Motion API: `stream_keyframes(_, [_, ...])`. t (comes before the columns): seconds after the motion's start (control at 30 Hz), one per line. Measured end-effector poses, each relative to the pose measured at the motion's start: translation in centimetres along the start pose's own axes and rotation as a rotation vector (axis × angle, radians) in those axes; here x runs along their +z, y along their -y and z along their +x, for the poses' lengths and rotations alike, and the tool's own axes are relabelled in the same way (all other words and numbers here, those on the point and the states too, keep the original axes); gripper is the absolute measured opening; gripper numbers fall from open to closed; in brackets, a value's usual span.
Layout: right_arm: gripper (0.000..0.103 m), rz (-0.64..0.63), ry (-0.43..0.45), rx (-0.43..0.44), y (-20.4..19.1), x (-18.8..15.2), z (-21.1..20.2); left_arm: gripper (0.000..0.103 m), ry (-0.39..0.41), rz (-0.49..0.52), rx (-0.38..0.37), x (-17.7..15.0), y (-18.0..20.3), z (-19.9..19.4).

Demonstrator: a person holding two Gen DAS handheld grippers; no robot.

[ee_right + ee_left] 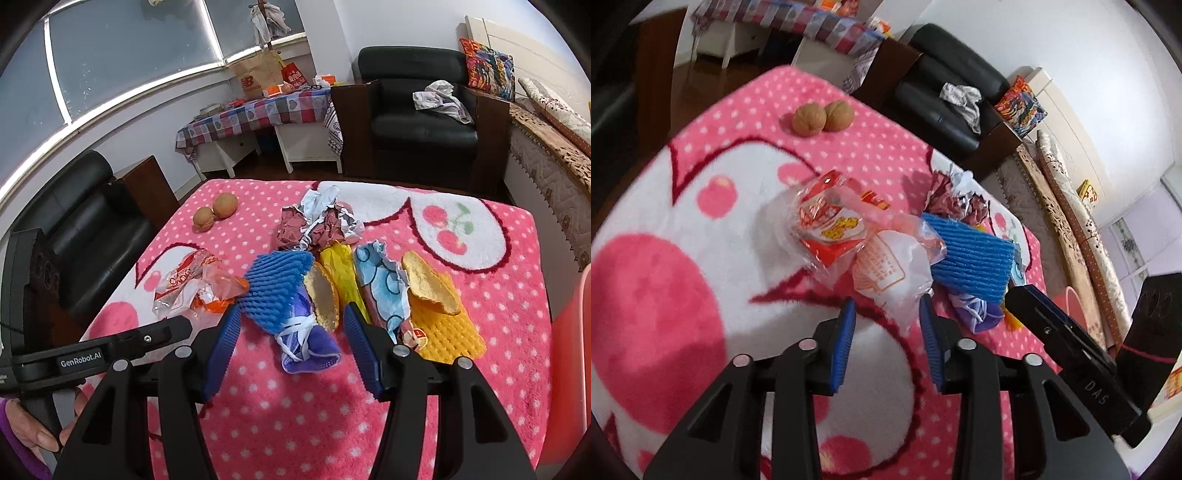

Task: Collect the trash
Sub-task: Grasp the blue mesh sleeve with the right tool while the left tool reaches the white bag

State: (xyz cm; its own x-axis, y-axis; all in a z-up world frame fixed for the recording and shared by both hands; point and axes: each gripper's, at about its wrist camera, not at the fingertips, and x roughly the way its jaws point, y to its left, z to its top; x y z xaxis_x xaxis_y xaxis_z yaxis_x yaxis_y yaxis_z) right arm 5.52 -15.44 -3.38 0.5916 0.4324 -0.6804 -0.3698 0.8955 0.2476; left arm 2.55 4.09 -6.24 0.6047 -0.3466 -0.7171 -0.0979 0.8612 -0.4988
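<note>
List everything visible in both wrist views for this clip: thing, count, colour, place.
blanket: one, pink with white dots, covers the surface
walnuts: two, brown, far left corner
plastic wrappers: crumpled bunch, clear with red and orange print, ahead of the left tool
foam net: one, blue, centre
purple cloth: one, below the blue net
fruit peels: two, pale yellow, centre and right
yellow bag: one, between the peels
yellow foam net: one, right
crumpled paper: one, maroon and white, behind the pile
patterned paper: one, light blue, right of centre
armchair: one, black, behind
left tool: open, wrapper edge between fingers
right tool: open, around the purple cloth
</note>
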Motion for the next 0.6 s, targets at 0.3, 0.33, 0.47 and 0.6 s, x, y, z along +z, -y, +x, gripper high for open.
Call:
stream_keyframes(0.3, [0.057,0.004,-0.001,0.028,-0.2,0.3,0.6,0.007,0.020,0.063,0.013,-0.4,0.2,-0.1])
stream_keyframes(0.33, [0.058,0.005,-0.001,0.029,-0.1,0.3,0.7,0.007,0.022,0.074,0.013,-0.5,0.2,-0.3])
stream_keyframes(0.47, [0.058,0.018,-0.007,0.030,0.0,0.7,1.2,0.007,0.032,0.109,0.009,-0.9,0.3,-1.1])
stream_keyframes(0.6, [0.046,0.026,-0.009,0.032,-0.1,1.2,1.9,0.007,0.035,0.122,0.010,-1.1,0.4,-1.5])
